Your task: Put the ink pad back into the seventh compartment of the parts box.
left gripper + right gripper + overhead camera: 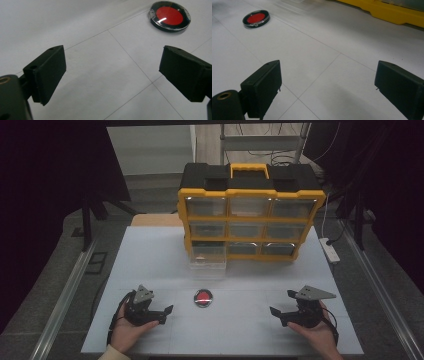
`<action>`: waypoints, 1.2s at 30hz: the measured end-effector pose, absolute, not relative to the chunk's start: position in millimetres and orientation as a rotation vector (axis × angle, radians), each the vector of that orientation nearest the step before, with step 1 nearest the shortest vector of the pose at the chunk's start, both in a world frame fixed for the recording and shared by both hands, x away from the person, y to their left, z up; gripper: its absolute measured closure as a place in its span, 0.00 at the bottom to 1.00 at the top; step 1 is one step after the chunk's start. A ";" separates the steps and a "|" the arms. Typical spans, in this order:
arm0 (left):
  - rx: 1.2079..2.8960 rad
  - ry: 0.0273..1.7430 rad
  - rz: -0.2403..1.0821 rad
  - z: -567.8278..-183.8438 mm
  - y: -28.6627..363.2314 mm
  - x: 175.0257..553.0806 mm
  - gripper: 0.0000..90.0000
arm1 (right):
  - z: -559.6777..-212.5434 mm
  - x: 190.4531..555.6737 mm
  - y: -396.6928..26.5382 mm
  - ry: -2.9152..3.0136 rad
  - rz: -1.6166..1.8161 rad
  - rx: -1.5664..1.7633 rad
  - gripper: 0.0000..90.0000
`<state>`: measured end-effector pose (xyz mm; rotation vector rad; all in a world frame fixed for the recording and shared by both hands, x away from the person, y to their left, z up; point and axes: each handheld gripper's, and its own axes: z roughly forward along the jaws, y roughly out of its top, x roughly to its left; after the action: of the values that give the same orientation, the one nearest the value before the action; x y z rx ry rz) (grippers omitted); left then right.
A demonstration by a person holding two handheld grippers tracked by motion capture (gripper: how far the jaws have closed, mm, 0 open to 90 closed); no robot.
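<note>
A round black case with a red centre and clear lid lies flat on the white table, between the two hands. In the left gripper view the case sits at the upper right, beyond the wide-apart jaws. My left gripper is open with nothing between its jaws, held in a hand at the table's front left. My right gripper is open too and empty, at the front right. Its view has the case far off at the upper left.
A yellow and black organiser with several clear drawers stands at the back of the table; its yellow base edges the right gripper view. One clear drawer at the bottom left is pulled out. A white power strip lies at the right edge.
</note>
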<state>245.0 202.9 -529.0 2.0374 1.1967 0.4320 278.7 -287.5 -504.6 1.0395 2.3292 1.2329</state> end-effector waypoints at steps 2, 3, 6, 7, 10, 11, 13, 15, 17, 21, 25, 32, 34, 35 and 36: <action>2.036 1.196 0.432 -528.7 202.7 245.0 0.09 | -504.7 279.0 -287.9 2.332 1.227 1.041 0.09; 2.036 1.195 0.432 -528.5 202.7 245.0 0.09 | -504.7 279.0 -287.9 2.332 1.227 1.041 0.09; 2.030 1.194 0.434 -528.3 203.1 244.9 0.09 | -504.9 278.8 -288.4 2.329 1.229 1.047 0.09; 2.029 1.195 0.435 -528.2 203.5 245.1 0.09 | -505.2 278.9 -288.4 2.330 1.232 1.046 0.09; 2.022 1.199 0.436 -527.6 204.5 244.8 0.09 | -505.4 279.4 -288.3 2.331 1.232 1.049 0.09; 2.022 1.197 0.436 -527.5 204.8 244.3 0.09 | -505.5 279.7 -288.1 2.330 1.232 1.049 0.09; 2.022 1.197 0.436 -527.5 204.9 243.5 0.09 | -505.6 280.0 -287.7 2.333 1.231 1.047 0.09; 2.018 1.198 0.437 -526.5 204.5 243.8 0.09 | -506.0 278.8 -287.5 2.337 1.219 1.041 0.09; 2.019 1.196 0.439 -526.2 204.3 243.8 0.09 | -505.8 277.8 -288.2 2.336 1.220 1.042 0.09; 2.020 1.195 0.436 -526.6 204.6 244.0 0.09 | -505.4 277.6 -288.6 2.334 1.228 1.039 0.09; 2.017 1.200 0.437 -525.8 205.6 244.0 0.09 | -505.8 278.4 -287.9 2.339 1.222 1.040 0.09; 2.008 1.180 0.437 -520.4 204.7 240.4 0.09 | -505.8 277.8 -287.9 2.337 1.218 1.037 0.09; 2.006 1.175 0.437 -518.8 204.2 239.9 0.09 | -505.8 277.7 -287.8 2.338 1.217 1.037 0.09; 2.004 1.172 0.439 -518.2 203.7 239.8 0.09 | -505.8 277.7 -287.8 2.339 1.217 1.036 0.09; 2.005 1.171 0.437 -517.2 203.3 239.6 0.09 | -505.8 277.7 -287.8 2.339 1.218 1.036 0.09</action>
<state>239.6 203.3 -517.2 2.0055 1.1713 0.4365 277.7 -287.8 -505.8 1.0365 2.3393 1.2183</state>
